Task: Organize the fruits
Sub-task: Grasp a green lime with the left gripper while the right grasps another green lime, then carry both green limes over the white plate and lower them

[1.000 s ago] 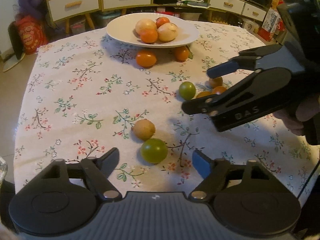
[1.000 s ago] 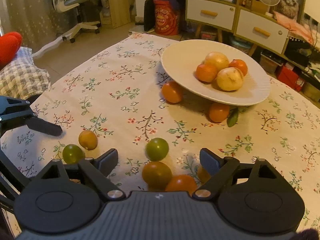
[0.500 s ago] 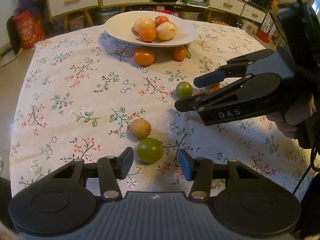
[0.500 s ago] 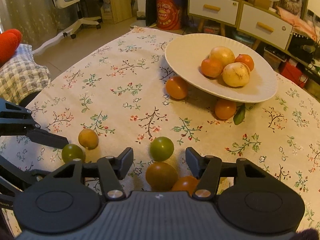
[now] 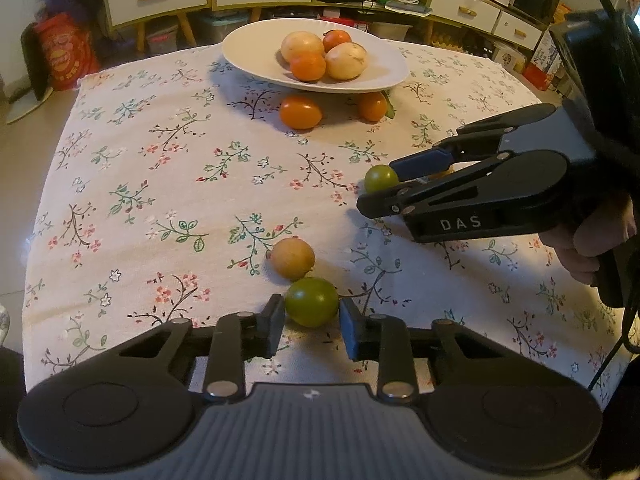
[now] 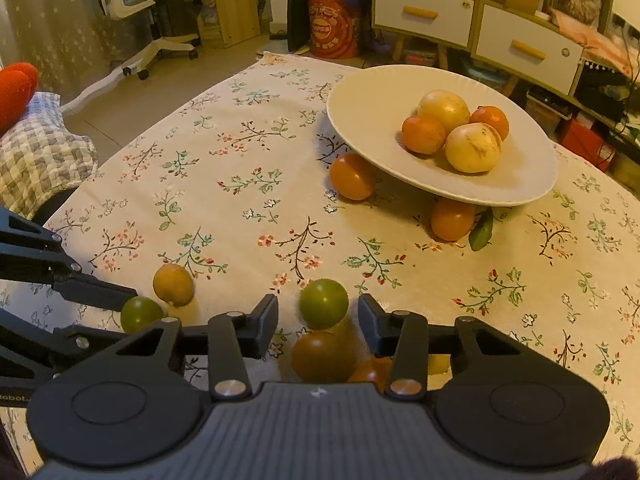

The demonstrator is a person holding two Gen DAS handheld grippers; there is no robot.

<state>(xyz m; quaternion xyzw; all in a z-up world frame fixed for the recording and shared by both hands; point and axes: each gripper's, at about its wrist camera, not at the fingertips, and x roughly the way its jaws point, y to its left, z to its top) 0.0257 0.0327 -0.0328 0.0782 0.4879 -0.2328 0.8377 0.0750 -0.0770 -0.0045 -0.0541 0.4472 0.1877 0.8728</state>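
Observation:
On the floral tablecloth lies a green fruit (image 5: 312, 302), and my left gripper (image 5: 312, 316) is shut on it, a pad touching each side. A yellow-brown fruit (image 5: 292, 258) rests just beyond it. My right gripper (image 6: 318, 316) is closing around a second green fruit (image 6: 324, 304), with small gaps still showing on both sides. A dark brownish fruit (image 6: 322, 356) and an orange one (image 6: 372, 370) sit under that gripper. Further back, a white plate (image 6: 360, 92) holds several yellow and orange fruits. Each gripper shows side-on in the other's view: right (image 5: 378, 188), left (image 6: 138, 312).
Two orange fruits (image 5: 300, 111) (image 5: 372, 106) lie at the plate's near rim, partly under it. A person's hand (image 5: 592, 248) holds the right gripper. Drawer cabinets (image 6: 424, 12), an office chair (image 6: 152, 8) and a red bag (image 5: 66, 56) stand beyond the table's far edge.
Both pairs of jaws have narrowed a lot. The left ones came in onto the near green fruit. The right ones drew in around the other green fruit. Neither hand shifted.

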